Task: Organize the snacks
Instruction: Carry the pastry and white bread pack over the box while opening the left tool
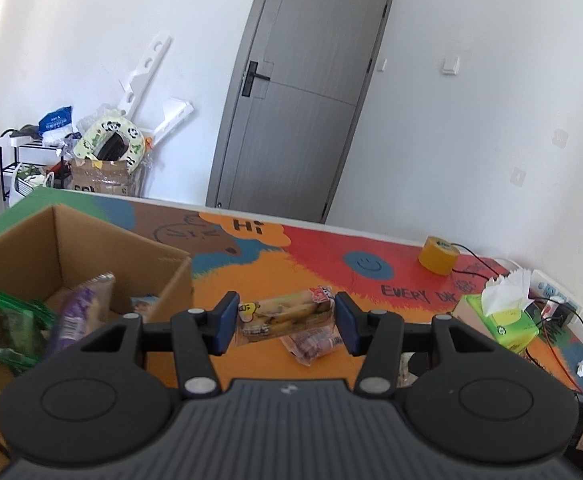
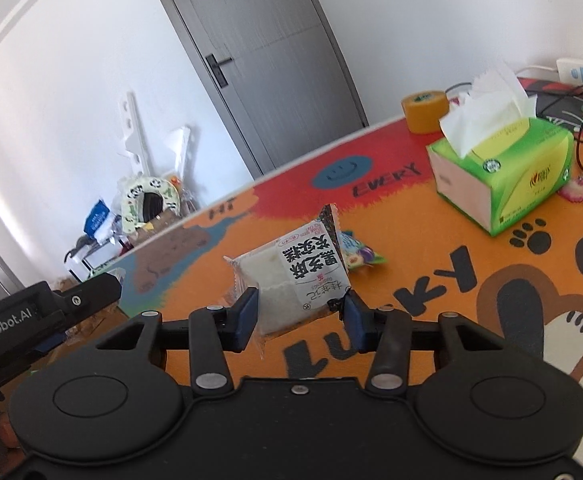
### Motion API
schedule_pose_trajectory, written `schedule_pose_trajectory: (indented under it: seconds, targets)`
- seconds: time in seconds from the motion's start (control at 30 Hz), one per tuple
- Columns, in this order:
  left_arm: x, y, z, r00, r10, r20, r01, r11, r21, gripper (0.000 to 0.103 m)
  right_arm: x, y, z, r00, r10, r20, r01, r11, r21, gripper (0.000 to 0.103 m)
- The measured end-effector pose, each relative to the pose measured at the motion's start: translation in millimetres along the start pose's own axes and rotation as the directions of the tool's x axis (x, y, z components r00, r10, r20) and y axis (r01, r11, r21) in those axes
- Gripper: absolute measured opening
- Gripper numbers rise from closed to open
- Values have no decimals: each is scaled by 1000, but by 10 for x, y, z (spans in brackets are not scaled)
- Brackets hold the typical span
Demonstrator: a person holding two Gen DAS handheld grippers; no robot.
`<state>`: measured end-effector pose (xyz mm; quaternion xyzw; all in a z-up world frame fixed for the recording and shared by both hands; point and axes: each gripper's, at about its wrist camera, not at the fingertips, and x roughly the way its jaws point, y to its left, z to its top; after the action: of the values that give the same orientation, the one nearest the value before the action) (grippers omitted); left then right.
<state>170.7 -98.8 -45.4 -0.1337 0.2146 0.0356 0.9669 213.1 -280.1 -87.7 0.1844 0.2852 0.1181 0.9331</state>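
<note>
Left wrist: left gripper (image 1: 286,322) clamps a yellow snack packet (image 1: 283,314) by its ends, above the desk (image 1: 391,300) just right of the cardboard box (image 1: 91,248). Light, crinkly; hold the sealed ends.

Right wrist: right gripper (image 2: 300,312) pinches a white rice-cake packet (image 2: 291,280) at its lower edge, clear of the desk. Soft; likely crushable.

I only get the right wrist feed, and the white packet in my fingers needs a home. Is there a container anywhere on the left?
Observer: Yes, an open cardboard box stands at the table's left end.
Operator: Is anything in it, before my white packet goes in?
Observer: Several snacks, among them green packets and a purple packet.
Operator: Is the left gripper free to help?
Observer: No, the left gripper is shut on a yellow-cartoon packet, just right of the box.
</note>
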Motion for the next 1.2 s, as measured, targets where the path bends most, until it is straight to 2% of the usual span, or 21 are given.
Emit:
schedule_pose_trajectory:
  seconds: [0.27,0.57,1.07,1.2]
  targets:
    - [-243,214,101,999,17,41,-17,1000,-10,51,-133,232,11,998,55,35,-54,998,-30,46]
    - [-478,485,149,997,46,64,-45,999,-28,51,-183,537,-46,994,104,34,-101,992,-75,46]
    - [-765,1114,269,987,156,50,-151,985,-85,51,-233,1071,-119,979,204,8,-201,969,-146,46]
    - [-791,1202,258,984,177,23,-175,981,-82,51,-210,1209,-164,975,220,-4,-218,963,-162,46]
